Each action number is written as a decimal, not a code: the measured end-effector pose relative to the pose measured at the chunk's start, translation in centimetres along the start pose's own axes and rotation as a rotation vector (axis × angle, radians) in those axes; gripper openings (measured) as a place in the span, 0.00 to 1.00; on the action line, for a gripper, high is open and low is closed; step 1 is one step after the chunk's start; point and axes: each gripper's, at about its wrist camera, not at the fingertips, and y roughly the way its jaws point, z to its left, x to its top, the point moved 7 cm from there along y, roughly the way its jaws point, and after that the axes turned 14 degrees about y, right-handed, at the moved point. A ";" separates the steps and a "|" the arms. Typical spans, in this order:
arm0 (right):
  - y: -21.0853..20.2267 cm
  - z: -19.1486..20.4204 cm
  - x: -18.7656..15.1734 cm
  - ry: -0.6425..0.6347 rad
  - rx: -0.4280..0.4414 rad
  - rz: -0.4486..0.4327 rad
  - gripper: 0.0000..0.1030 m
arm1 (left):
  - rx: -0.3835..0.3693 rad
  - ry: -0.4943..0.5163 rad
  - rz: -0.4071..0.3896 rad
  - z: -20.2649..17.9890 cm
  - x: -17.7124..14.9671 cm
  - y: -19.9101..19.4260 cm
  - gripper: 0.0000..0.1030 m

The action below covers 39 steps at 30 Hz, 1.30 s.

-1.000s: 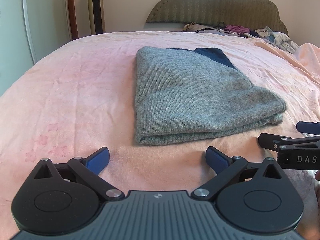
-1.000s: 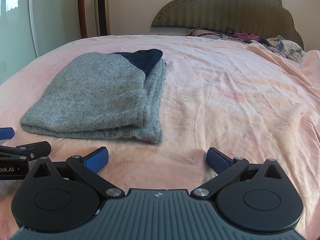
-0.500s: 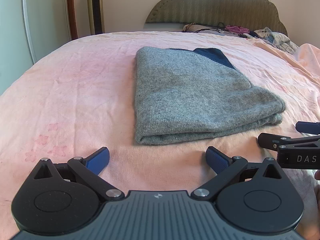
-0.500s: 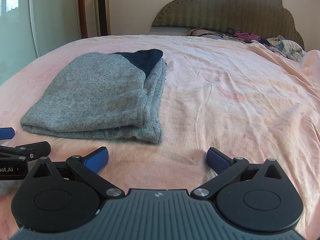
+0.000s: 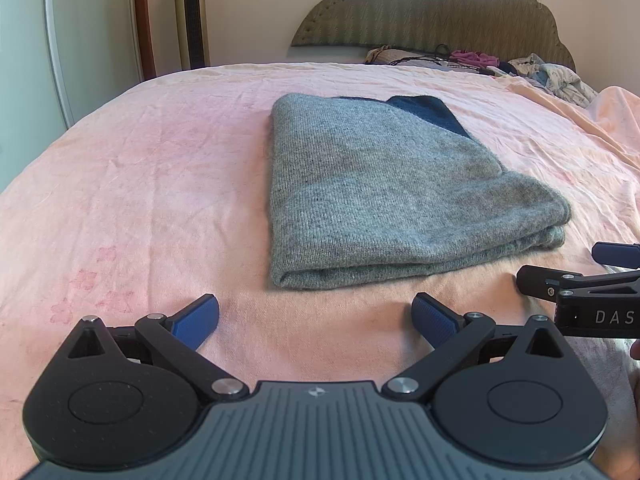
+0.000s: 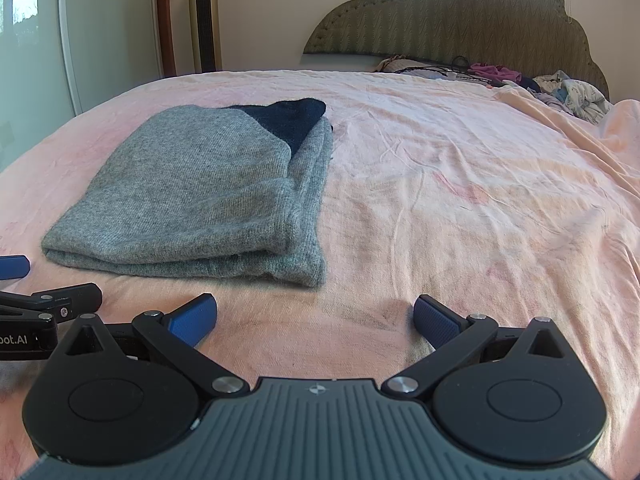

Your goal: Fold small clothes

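Note:
A grey knitted garment (image 5: pixel 384 184) lies folded into a thick rectangle on the pink bed sheet (image 5: pixel 152 184), a dark blue patch showing at its far corner. In the right wrist view the same grey garment (image 6: pixel 200 196) lies ahead to the left. My left gripper (image 5: pixel 316 316) stands open just short of the garment's near fold, nothing between its blue pads. My right gripper (image 6: pixel 316 316) is open too, over bare pink sheet (image 6: pixel 460 200) right of the garment. Each gripper shows at the edge of the other's view: right gripper (image 5: pixel 568 272), left gripper (image 6: pixel 36 284).
A pile of loose clothes (image 5: pixel 552 76) lies at the head of the bed beside the padded headboard (image 5: pixel 440 16). A tall gold heater (image 5: pixel 192 16) and a white door stand past the bed's left edge. A rumpled pink cover (image 6: pixel 600 128) rises at right.

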 end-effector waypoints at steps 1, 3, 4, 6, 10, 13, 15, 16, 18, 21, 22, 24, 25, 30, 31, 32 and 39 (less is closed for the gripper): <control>0.0 0.0 0.0 0.000 0.000 0.000 1.00 | 0.000 0.000 0.000 0.0 0.0 0.0 1.00; 0.0 0.0 0.0 0.000 0.000 0.000 1.00 | 0.000 0.000 0.000 0.0 0.0 0.0 1.00; 0.0 0.0 0.0 0.000 0.000 0.000 1.00 | 0.000 0.000 0.000 0.0 0.0 0.0 1.00; 0.0 0.0 0.0 0.000 0.000 0.000 1.00 | 0.000 0.000 0.000 0.0 0.0 0.0 1.00; 0.0 0.0 0.0 0.000 0.000 0.000 1.00 | 0.000 0.000 0.000 0.0 0.0 0.0 1.00; 0.0 0.0 0.0 0.001 0.000 0.000 1.00 | 0.000 0.000 0.000 0.0 0.0 0.0 1.00; 0.0 0.0 0.0 0.001 0.000 0.000 1.00 | 0.000 0.000 0.000 0.0 0.0 0.0 1.00; 0.0 0.0 0.0 0.001 0.000 0.000 1.00 | 0.000 0.000 0.000 0.0 0.0 0.0 1.00; 0.0 0.0 0.0 0.001 0.000 0.000 1.00 | 0.000 0.000 0.000 0.0 0.0 0.0 1.00; 0.0 0.0 0.0 0.001 0.000 0.000 1.00 | 0.001 -0.001 0.001 0.0 0.0 0.0 1.00; 0.0 0.0 0.0 0.001 0.001 0.000 1.00 | 0.001 -0.002 0.003 -0.1 0.0 0.0 1.00; 0.0 0.1 0.0 0.001 0.001 0.000 1.00 | 0.004 0.001 0.010 -0.1 0.0 0.0 1.00; 0.0 0.0 0.0 0.001 0.000 0.000 1.00 | 0.005 0.001 0.014 -0.2 0.1 0.0 1.00; 0.0 0.0 0.0 0.001 0.002 0.003 1.00 | 0.000 -0.005 0.026 -0.1 0.1 0.0 1.00; 0.1 0.0 0.0 0.000 0.003 0.004 1.00 | 0.002 -0.007 0.028 -0.2 0.1 0.0 1.00; 0.1 0.0 0.1 0.000 0.003 0.006 1.00 | 0.006 -0.007 0.031 -0.2 0.1 0.0 1.00; 0.5 0.2 0.6 0.016 -0.023 0.050 1.00 | 0.013 -0.025 0.045 -0.3 0.2 0.0 1.00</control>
